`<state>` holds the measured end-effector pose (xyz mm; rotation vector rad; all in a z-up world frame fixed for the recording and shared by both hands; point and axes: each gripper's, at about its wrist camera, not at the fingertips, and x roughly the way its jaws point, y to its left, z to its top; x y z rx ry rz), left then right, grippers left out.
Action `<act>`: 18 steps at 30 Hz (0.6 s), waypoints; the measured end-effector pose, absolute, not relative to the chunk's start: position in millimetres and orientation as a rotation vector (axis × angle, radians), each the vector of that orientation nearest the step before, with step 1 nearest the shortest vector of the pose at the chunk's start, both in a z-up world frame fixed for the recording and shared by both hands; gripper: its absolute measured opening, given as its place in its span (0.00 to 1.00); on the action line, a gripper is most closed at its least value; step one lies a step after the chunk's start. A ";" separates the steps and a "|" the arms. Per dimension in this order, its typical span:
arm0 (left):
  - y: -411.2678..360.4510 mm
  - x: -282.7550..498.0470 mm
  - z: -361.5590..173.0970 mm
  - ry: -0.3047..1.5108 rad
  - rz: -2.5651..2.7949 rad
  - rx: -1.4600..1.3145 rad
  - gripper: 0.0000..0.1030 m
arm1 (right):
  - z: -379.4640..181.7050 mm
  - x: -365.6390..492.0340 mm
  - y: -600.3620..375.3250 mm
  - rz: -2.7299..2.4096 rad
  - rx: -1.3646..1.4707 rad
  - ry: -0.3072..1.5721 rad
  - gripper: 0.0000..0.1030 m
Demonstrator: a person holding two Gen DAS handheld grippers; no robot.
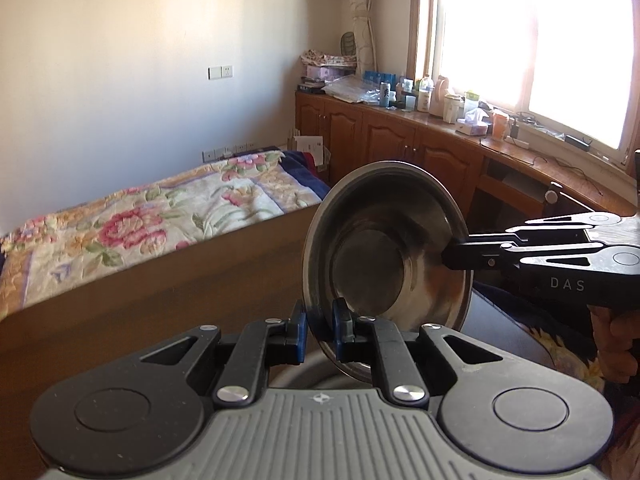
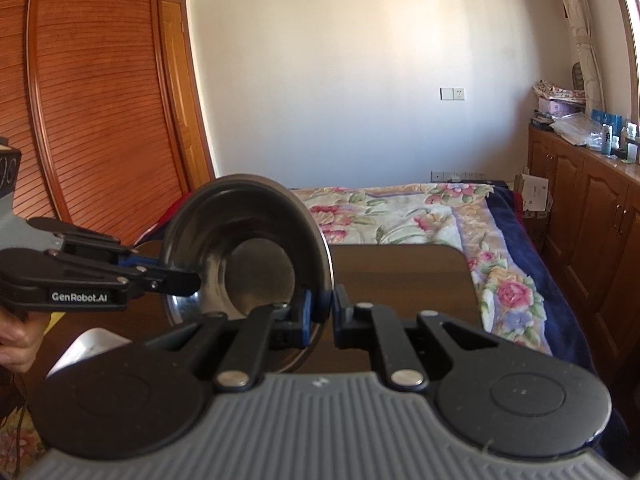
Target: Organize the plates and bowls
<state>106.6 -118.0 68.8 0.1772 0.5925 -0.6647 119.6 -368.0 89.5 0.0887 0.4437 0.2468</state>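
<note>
The metal bowl (image 1: 386, 246) is held tilted on edge above the brown desk (image 1: 160, 300). The left gripper (image 1: 320, 326) is clamped on its lower rim. The right gripper (image 2: 322, 312) is clamped on the opposite rim.

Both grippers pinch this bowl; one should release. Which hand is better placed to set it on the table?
Right, narrowly: both clamp the bowl, but bare table lies straight beyond the right gripper, leftward of the left gripper.
</note>
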 end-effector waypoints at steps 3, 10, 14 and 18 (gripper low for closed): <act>-107.9 97.0 60.5 0.608 -0.674 0.164 0.14 | 84.4 111.9 -360.4 0.257 0.092 0.461 0.12; -88.1 79.1 41.3 0.638 -0.677 0.124 0.14 | 71.3 97.2 -344.8 0.291 0.098 0.502 0.12; -80.0 73.4 31.0 0.668 -0.662 0.098 0.14 | 67.2 93.8 -336.1 0.304 0.086 0.517 0.12; -75.6 67.6 25.5 0.686 -0.654 0.081 0.14 | 63.2 93.8 -331.1 0.314 0.082 0.537 0.11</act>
